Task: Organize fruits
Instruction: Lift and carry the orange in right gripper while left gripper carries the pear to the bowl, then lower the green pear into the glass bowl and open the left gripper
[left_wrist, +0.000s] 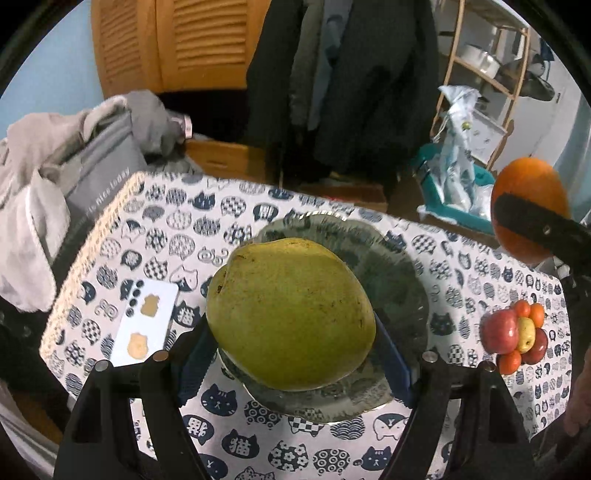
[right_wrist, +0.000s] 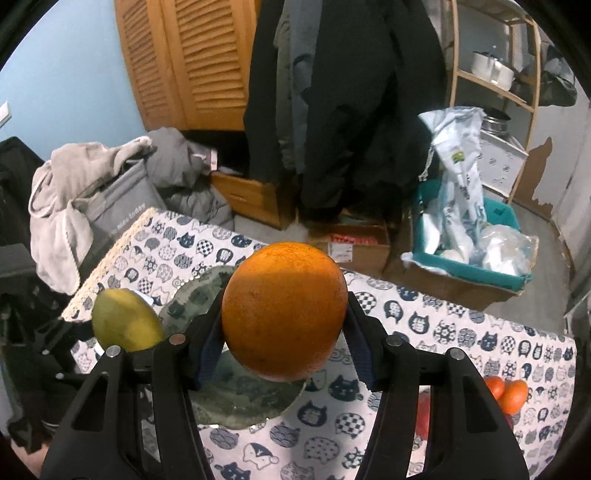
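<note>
Pomelo (left_wrist: 291, 314): largest fruit, pinched between pads of your left gripper (left_wrist: 295, 343), long axis running across jaws, hanging just above plate (left_wrist: 406, 266). Plate lies directly ahead and below, empty as far as visible. Orange (right_wrist: 284, 310): clamped in your right gripper (right_wrist: 284, 332), over plate's near right edge; left gripper looks better centred over plate. Fruit pile (left_wrist: 515, 336), apples, small pear, tangerines, sits on cat-print tablecloth (left_wrist: 155, 236) to right of left gripper, in no container. White phone (left_wrist: 144, 321) left of left gripper.
</note>
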